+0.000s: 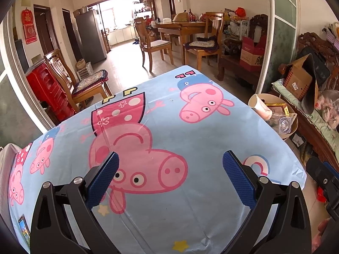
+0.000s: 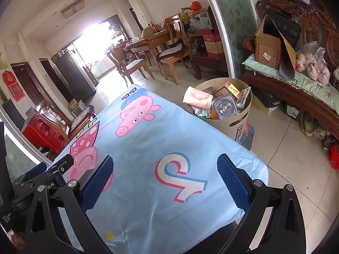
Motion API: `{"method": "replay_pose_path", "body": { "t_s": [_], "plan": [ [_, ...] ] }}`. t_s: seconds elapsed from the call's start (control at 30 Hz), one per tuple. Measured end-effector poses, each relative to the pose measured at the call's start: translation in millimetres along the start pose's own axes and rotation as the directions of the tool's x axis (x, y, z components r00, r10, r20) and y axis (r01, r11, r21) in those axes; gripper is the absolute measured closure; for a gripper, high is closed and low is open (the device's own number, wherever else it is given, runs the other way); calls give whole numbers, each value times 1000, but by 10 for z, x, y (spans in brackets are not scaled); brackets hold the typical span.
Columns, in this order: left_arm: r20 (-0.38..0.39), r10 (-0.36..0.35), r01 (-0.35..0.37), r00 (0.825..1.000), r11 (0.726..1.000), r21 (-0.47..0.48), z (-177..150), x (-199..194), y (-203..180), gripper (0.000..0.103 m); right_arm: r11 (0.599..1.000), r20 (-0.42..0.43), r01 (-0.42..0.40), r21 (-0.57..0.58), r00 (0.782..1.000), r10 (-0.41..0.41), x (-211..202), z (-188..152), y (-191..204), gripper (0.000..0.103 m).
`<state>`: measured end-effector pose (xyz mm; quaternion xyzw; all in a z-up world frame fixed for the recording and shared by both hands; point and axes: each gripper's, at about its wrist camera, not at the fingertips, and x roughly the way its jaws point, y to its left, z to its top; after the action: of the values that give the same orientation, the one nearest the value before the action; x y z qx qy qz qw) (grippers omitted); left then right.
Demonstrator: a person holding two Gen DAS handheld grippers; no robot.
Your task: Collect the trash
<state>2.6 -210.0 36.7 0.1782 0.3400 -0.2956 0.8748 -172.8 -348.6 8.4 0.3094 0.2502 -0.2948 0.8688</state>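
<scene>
Living/dining room, tiled floor (image 2: pixel 281 148), wooden dining table with chairs (image 1: pixel 186 29) in the back, carved wooden bench (image 2: pixel 296 84) along the right wall piled with a cardboard box (image 2: pixel 268 50) and plastic bags.

Counter (image 1: pixel 190 137) in front is covered by a light blue cartoon-pig cloth; no loose items visible on it in either view.

Left hand-held gripper (image 1: pixel 169 158): jaws spread wide, nothing between the blue pads, hovering over the big pig print near the counter's near edge.

Right hand-held gripper (image 2: pixel 165 160): also spread wide and empty, over the near right part of the cloth by the striped letter print. Left unit's body shows at the left edge of the right wrist view.

Trash: sitting in the beige round bin (image 2: pixel 239 124) on the floor just beside the counter's right edge. Bin looks full to the rim: paper cup (image 2: pixel 197 99) lying on its side on top, clear plastic bottle (image 2: pixel 224 106) bottom-up toward camera, small orange-brown carton (image 2: pixel 229 90), assorted wrappers.
</scene>
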Motion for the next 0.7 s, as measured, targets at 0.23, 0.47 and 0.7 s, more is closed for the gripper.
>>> {"method": "replay_pose_path", "body": {
  "t_s": [0.23, 0.47, 0.7],
  "plan": [
    [-13, -11, 11, 1000, 1000, -10, 1, 15, 23, 6, 1000, -1, -2, -3, 1000, 2, 5, 7, 1, 8],
    [-27, -6, 6, 1000, 1000, -10, -2, 16, 35, 6, 1000, -1, -2, -5, 1000, 2, -4, 5, 17, 8],
    [-45, 10, -10, 999, 1000, -4, -19, 12, 57, 6, 1000, -1, -2, -12, 1000, 2, -2, -6, 24, 8]
  ]
}}
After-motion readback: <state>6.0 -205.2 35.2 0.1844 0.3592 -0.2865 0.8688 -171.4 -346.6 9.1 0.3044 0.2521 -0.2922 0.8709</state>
